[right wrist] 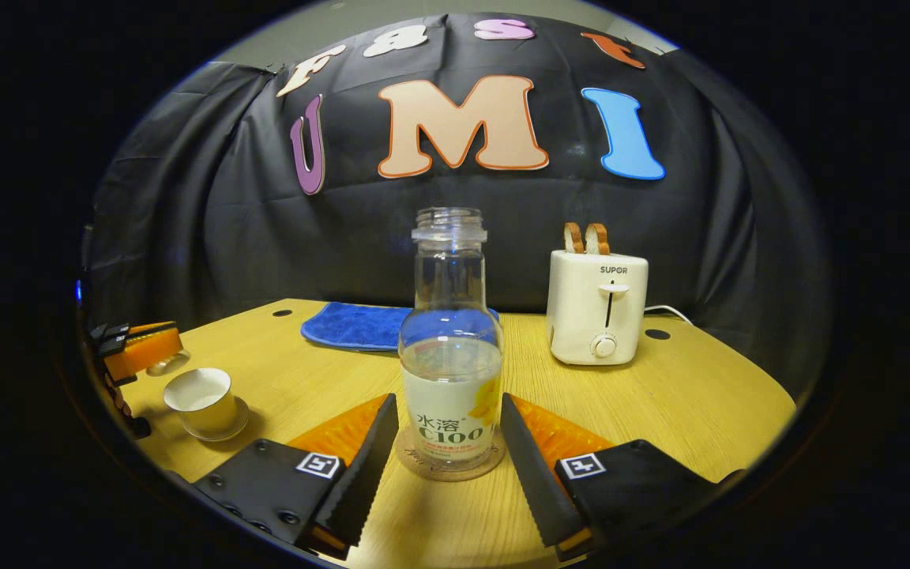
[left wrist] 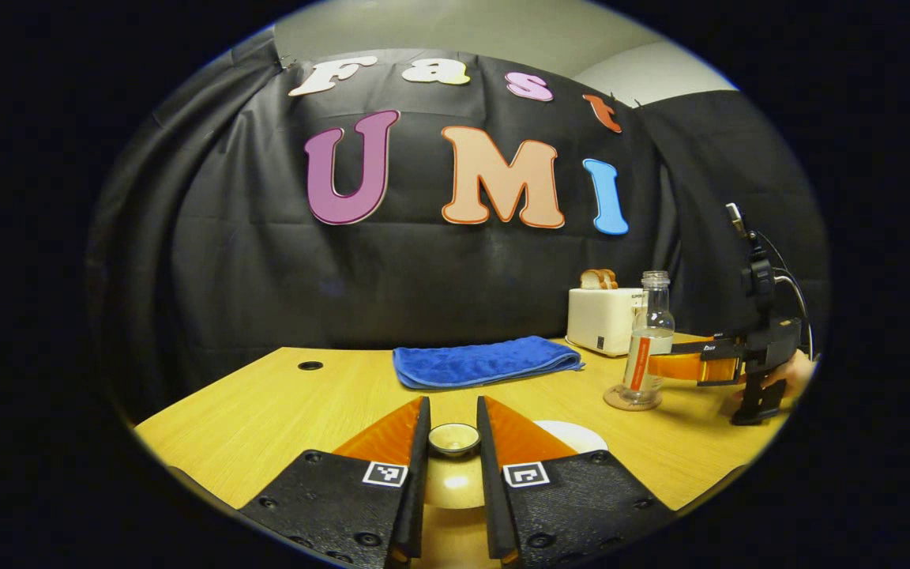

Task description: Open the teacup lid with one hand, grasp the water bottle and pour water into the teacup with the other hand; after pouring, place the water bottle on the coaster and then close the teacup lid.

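My left gripper (left wrist: 452, 405) is shut on the knob of the cream teacup lid (left wrist: 453, 439), which it holds up off the table. The uncovered white teacup (right wrist: 201, 397) stands on its saucer at the left of the right gripper view, below the lifted lid (right wrist: 167, 363). A clear, uncapped water bottle (right wrist: 451, 356), partly full, stands upright on the round cork coaster (right wrist: 423, 468). My right gripper (right wrist: 447, 423) is open, one finger on each side of the bottle's base with small gaps. The bottle (left wrist: 648, 340) also stands at the right of the left gripper view.
A folded blue towel (left wrist: 483, 360) lies at the back middle of the wooden table (left wrist: 265, 411). A white toaster (right wrist: 597, 308) with two bread slices stands at the back right, its cord trailing behind. A hand (left wrist: 796, 371) holds the right gripper.
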Available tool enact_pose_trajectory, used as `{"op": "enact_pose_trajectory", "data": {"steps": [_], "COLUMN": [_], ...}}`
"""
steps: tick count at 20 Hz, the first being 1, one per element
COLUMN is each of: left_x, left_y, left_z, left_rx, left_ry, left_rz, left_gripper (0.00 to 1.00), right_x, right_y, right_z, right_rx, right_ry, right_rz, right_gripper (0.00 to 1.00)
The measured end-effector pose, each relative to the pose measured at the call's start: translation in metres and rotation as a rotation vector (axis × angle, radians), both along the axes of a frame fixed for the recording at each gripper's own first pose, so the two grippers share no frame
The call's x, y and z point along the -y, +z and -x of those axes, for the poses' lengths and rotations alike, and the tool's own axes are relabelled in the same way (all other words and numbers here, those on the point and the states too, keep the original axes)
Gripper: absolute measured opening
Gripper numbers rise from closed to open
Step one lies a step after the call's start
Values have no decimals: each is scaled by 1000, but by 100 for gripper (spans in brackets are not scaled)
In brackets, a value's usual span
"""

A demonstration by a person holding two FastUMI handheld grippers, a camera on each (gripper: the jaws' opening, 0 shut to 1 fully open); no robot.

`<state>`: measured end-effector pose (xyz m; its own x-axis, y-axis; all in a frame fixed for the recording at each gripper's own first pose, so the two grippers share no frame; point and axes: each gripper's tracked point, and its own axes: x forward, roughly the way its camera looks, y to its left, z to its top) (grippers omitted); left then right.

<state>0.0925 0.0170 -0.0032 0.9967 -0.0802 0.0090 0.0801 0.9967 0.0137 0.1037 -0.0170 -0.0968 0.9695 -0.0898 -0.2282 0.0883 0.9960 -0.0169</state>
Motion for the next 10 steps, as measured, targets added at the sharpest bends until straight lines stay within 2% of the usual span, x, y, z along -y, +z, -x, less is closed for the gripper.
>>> {"op": "enact_pose_trajectory", "data": {"steps": [3,4,6,7,8,9,10], "left_x": [14,19,28,31,35,38,41], "left_y": [-1,0,-2,-2,-2,-4,-3], "left_z": [-6,-6,-8,-8,-9,-9,-9], "left_rx": [-5,-9,-16,-22,-27,-31,-35], "left_ry": [-58,-78,-120,-136,-152,-169,-183], "left_rz": [-2,-3,-6,-7,-9,-10,-13], "left_gripper": [30,30,30,29,30,29,29], "right_x": [3,4,6,6,7,7,8], "right_y": [5,7,11,13,16,18,20], "right_z": [10,12,18,21,25,29,33], "right_rx": [27,38,59,72,85,99,111], "right_ry": [-7,-10,-17,-18,-21,-22,-24], "right_rz": [7,5,4,5,8,9,8], "right_gripper": [82,85,82,85,81,85,85]}}
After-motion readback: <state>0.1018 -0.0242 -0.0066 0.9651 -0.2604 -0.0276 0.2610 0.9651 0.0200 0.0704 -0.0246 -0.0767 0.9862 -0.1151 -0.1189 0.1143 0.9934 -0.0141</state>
